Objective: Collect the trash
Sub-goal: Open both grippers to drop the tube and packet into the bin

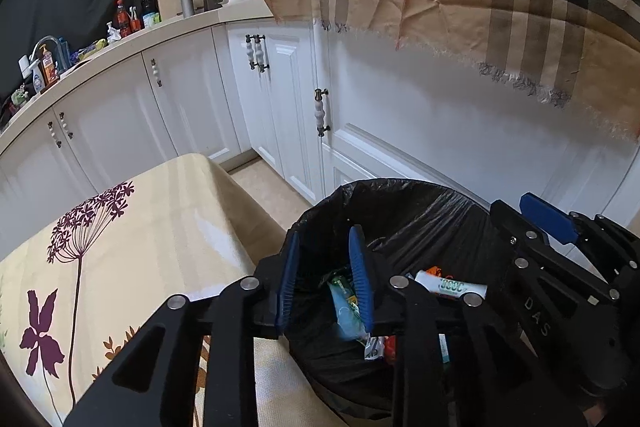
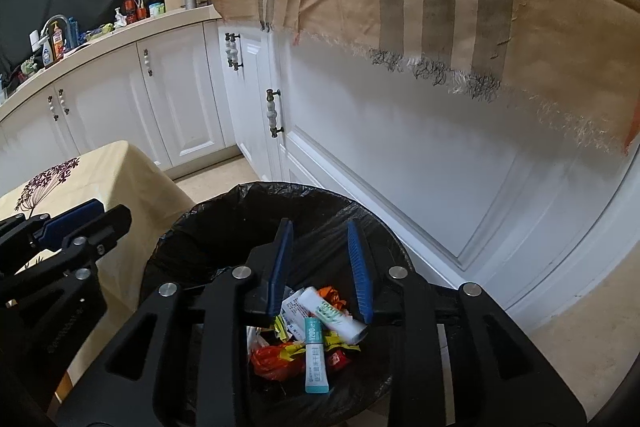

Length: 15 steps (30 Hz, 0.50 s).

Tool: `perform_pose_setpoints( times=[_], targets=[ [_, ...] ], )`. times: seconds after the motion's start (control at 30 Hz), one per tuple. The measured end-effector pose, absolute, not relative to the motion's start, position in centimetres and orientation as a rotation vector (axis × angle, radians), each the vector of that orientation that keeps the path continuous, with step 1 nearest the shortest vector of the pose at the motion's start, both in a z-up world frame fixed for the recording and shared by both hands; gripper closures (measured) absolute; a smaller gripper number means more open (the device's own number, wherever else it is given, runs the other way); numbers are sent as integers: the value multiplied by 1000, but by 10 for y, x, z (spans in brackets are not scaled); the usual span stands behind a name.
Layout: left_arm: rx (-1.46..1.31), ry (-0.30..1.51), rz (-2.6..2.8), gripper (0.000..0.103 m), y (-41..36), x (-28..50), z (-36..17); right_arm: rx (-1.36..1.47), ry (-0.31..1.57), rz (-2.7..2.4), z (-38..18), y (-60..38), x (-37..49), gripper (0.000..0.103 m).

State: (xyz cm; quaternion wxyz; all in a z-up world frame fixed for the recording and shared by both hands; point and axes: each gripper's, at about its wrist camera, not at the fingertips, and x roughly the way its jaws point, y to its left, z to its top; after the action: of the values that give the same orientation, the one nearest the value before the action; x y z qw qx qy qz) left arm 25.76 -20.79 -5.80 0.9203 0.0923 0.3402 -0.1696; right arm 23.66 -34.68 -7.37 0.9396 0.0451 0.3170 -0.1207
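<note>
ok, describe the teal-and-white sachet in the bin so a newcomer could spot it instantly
Find the bin with the black liner on the floor by the white cabinets, beside the flowered table. Among the wrappers inside, the sachet lies on top, next to a white tube. It is the only long flat strip, teal at both ends.

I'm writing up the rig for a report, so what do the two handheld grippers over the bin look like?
Both look alike. The left gripper and the right gripper each have a matte black frame of angular linkage bars with triangular cut-outs, joined by round silver pivot pins. Each carries two long, flat, blue ribbed fingers. Pale embossed lettering runs along a side bar. No cables, hands or sleeves are in view.
</note>
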Motion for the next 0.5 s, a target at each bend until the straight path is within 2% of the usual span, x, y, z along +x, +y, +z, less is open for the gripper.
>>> perform_pose_setpoints(
  times=[0.13, 0.2, 0.33, 0.4, 0.5],
  targets=[
    [186, 693, -349, 65, -208, 257, -56, 91, 647, -252, -73, -346, 235, 73],
    [185, 686, -347, 60, -207, 257, -55, 91, 644, -257, -72, -346, 233, 66],
    [178, 672, -342, 53, -205, 256, -51, 90, 638, -266, -70, -344, 231, 63],
    [179, 661, -338, 49, -204, 254, -49, 90, 634, -271, -69, -344, 229, 56],
    [175, 649, -334, 45, -200, 250, -46, 88, 624, -280, -65, -343, 224, 50]
  ],
)
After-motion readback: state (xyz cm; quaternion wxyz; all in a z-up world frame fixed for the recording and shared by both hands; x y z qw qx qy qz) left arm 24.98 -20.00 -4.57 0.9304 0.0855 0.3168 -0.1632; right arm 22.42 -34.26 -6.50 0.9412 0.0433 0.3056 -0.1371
